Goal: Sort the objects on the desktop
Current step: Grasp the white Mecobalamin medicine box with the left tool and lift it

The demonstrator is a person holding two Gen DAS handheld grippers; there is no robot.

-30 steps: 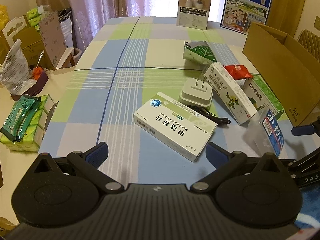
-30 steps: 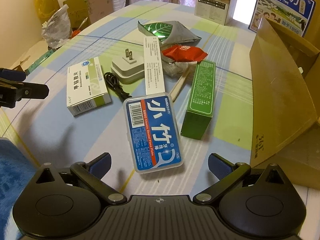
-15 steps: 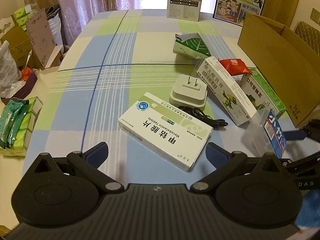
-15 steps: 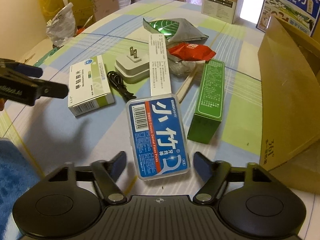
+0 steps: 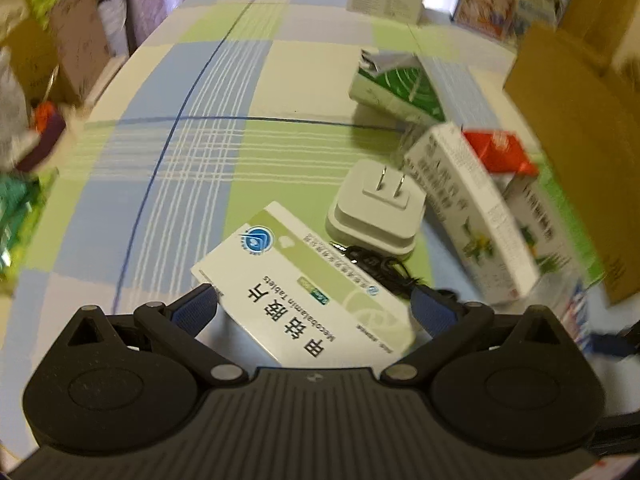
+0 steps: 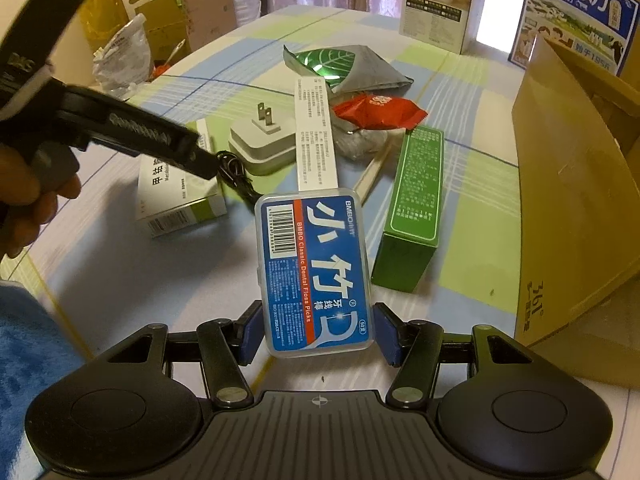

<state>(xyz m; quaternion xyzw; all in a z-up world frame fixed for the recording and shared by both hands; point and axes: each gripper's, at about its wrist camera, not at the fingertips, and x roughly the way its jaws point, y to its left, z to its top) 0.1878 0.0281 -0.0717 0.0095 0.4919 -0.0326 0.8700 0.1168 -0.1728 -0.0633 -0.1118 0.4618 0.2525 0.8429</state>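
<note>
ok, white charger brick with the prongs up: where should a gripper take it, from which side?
Grip the charger across its two smooth side walls, coming straight down. It lies flat with prongs up. The black cable trails off its near edge and the long white box crowds one side, so stay centred.

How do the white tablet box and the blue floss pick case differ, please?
The tablet box is white-and-green cardboard; the floss pick case is clear plastic with a blue label. The tablet box lies between the wide-open jaws of the left gripper, untouched; the right gripper has nearly closed on the case, though contact is unclear. Both lie flat on the checked tablecloth.
</note>
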